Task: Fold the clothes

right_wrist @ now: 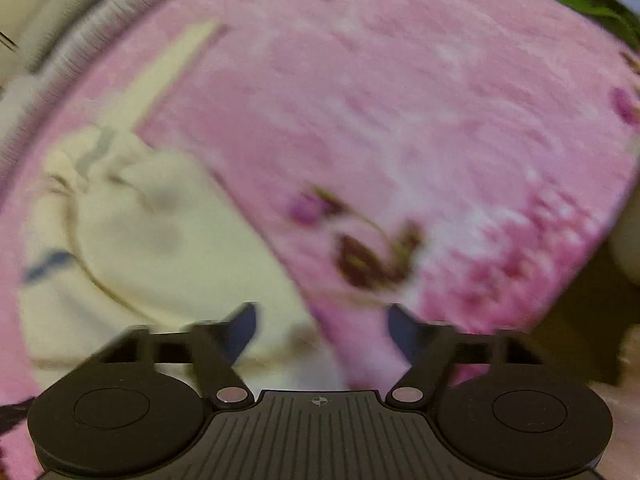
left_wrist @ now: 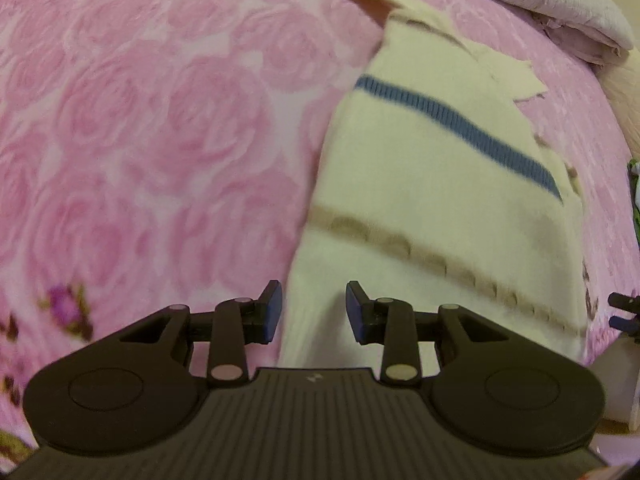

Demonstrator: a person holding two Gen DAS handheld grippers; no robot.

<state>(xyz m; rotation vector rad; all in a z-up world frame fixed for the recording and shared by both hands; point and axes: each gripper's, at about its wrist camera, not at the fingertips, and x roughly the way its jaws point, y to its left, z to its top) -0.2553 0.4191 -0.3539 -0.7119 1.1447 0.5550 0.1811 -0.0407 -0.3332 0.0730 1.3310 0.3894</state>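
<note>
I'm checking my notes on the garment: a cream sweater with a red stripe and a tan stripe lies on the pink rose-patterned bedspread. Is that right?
Not quite. The stripe on the cream sweater is blue, not red, as the left wrist view shows. The tan stripe and the pink rose-patterned bedspread are as you noted.

No words, brand names or numbers can be read anywhere. The only signs are two small pale marks moulded on the ribbed black plastic gripper bodies: a tiny angular emblem on the left gripper near its top edge (too small to make out), and a crosshair circle on the right gripper.
</note>
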